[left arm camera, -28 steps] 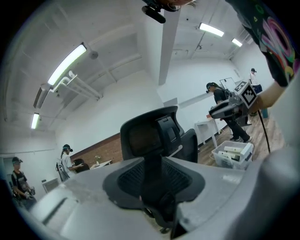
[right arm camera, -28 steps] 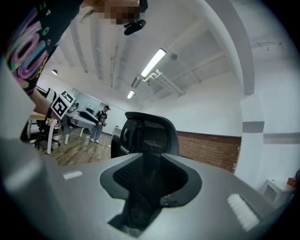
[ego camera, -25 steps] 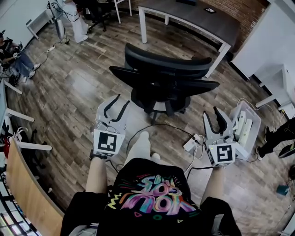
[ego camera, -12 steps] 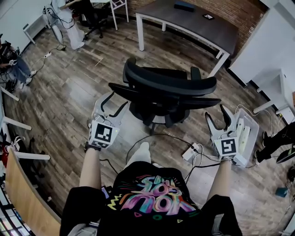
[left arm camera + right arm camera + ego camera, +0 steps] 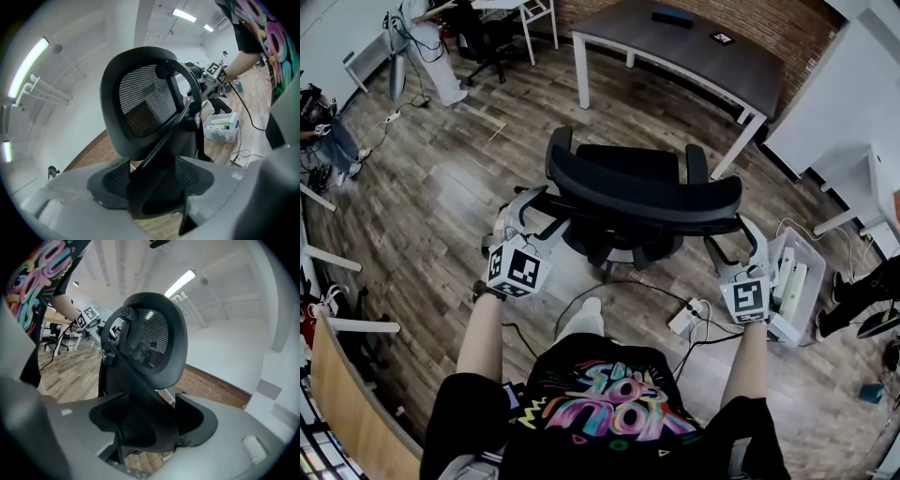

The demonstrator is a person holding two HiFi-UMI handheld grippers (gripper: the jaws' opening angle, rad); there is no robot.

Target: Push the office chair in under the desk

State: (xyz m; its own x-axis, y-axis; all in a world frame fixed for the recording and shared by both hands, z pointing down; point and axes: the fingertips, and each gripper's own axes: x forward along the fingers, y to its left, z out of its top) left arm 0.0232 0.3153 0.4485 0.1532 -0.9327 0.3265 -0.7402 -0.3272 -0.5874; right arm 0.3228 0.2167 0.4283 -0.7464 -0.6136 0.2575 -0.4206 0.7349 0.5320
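— Wood-plank floor (image 5: pixel 441 187) all round. Where is the office chair (image 5: pixel 642 192)?
— Mid-floor, backrest toward the person at six o'clock, seat facing the desk (image 5: pixel 694 42) at twelve. It stands short of the desk, not under it.
— The left gripper (image 5: pixel 536 214)?
— At the chair's eight o'clock. Its jaws are opening, not pinching, with a black part of the chair's frame between them.
— And the right gripper (image 5: pixel 734 246)?
— At four o'clock, much the same: jaws opening, released, the chair's dark frame in the gap. A pale bin (image 5: pixel 817 246) sits just beyond it, toward three o'clock.
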